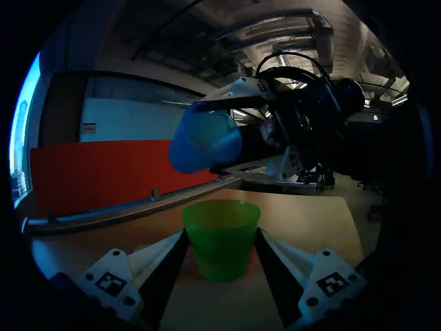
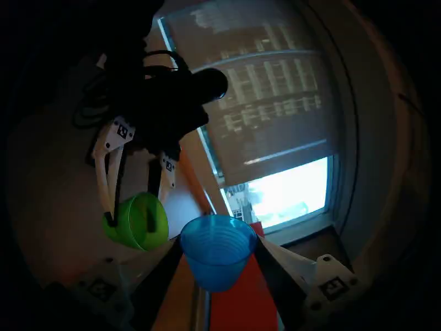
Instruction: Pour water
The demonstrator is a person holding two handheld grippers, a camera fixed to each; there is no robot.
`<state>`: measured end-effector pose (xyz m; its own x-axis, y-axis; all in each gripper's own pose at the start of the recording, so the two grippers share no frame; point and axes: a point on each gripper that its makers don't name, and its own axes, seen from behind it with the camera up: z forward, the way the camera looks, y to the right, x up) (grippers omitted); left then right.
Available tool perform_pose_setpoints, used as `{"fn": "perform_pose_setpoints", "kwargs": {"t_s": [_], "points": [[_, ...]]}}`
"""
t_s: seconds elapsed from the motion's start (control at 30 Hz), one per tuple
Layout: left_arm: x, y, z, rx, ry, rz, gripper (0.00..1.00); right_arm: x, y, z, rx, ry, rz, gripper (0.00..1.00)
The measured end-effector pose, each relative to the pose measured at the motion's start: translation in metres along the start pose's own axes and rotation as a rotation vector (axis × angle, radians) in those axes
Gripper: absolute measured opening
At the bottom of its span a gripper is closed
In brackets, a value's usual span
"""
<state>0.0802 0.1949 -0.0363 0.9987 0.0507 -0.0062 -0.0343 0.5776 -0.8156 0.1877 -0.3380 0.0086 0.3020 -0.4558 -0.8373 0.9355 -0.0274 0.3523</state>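
A tilted blue cup [image 1: 204, 142] in the right hand-held gripper [image 1: 212, 135] hangs above the green cup [image 1: 222, 245] with open air between them, bare table [image 1: 308, 218] lies free beyond, and a red partition [image 1: 93, 176] walls its far edge.

Both views are dim and underexposed. In the right gripper view the window [image 2: 292, 196] is the one strong light, blown out to white below the grey blind [image 2: 264, 94]. The blue cup [image 2: 218, 251] just left of it glows through, and everything farther left sinks into near-black shadow. In the left gripper view, small ceiling lights [image 1: 297, 84] glare faintly, while the green cup [image 1: 221, 237] and counter [image 1: 308, 220] catch soft light. Straight lines bow toward the edges.
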Motion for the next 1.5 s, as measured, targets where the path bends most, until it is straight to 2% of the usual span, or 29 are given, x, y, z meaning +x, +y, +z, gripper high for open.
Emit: {"fn": "perform_pose_setpoints", "kwargs": {"t_s": [0.6,0.83,1.27,1.5], "points": [[0.0,-0.001,-0.003,0.01,-0.002,0.0,0.82,-0.013,-0.003,-0.003,-0.044,0.008,0.201,0.91],[0.002,-0.001,-0.003,0.011,-0.003,0.002,0.82,-0.019,-0.005,-0.006,-0.062,0.012,0.317,0.91],[0.005,-0.001,-0.004,0.019,-0.004,0.006,0.82,-0.029,-0.009,-0.01,-0.075,0.025,0.566,0.91],[0.007,-0.002,-0.005,0.024,-0.006,0.009,0.82,-0.031,-0.014,-0.009,-0.075,0.032,0.668,0.91]]}}
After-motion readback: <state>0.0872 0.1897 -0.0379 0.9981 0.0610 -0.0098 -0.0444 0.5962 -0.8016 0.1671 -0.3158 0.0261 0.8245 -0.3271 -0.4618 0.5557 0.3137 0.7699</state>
